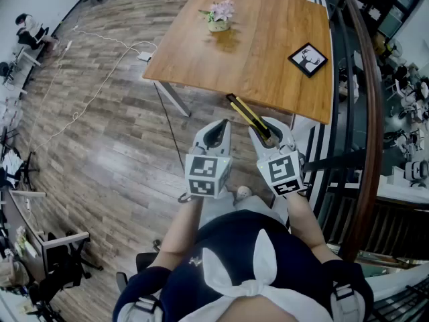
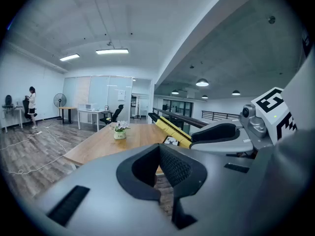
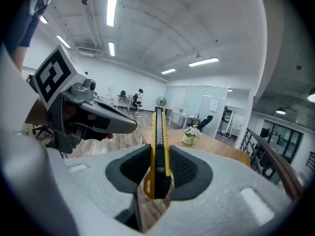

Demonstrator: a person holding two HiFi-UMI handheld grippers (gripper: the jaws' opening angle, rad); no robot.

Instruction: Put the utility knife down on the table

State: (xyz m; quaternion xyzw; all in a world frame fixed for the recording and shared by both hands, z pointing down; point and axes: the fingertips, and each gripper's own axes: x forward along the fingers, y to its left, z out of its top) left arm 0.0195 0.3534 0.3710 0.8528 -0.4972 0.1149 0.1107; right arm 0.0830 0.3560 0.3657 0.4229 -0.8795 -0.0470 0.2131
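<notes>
My right gripper point(image 1: 270, 134) is shut on a yellow and black utility knife point(image 1: 249, 114), whose long body sticks forward out of the jaws. The right gripper view shows the knife point(image 3: 158, 146) standing on edge between the black pads point(image 3: 183, 169). It hangs in the air short of the wooden table's point(image 1: 268, 52) near edge. Beside it on the left, my left gripper point(image 1: 215, 137) is shut with nothing in it. In the left gripper view its pads point(image 2: 172, 167) meet, and the knife point(image 2: 172, 130) shows to the right.
On the table stand a small pot of flowers point(image 1: 220, 15) at the far side and a black picture frame point(image 1: 308, 59) near the right edge. A railing point(image 1: 367, 113) runs along the right. A white cable point(image 1: 100, 79) lies on the wood floor.
</notes>
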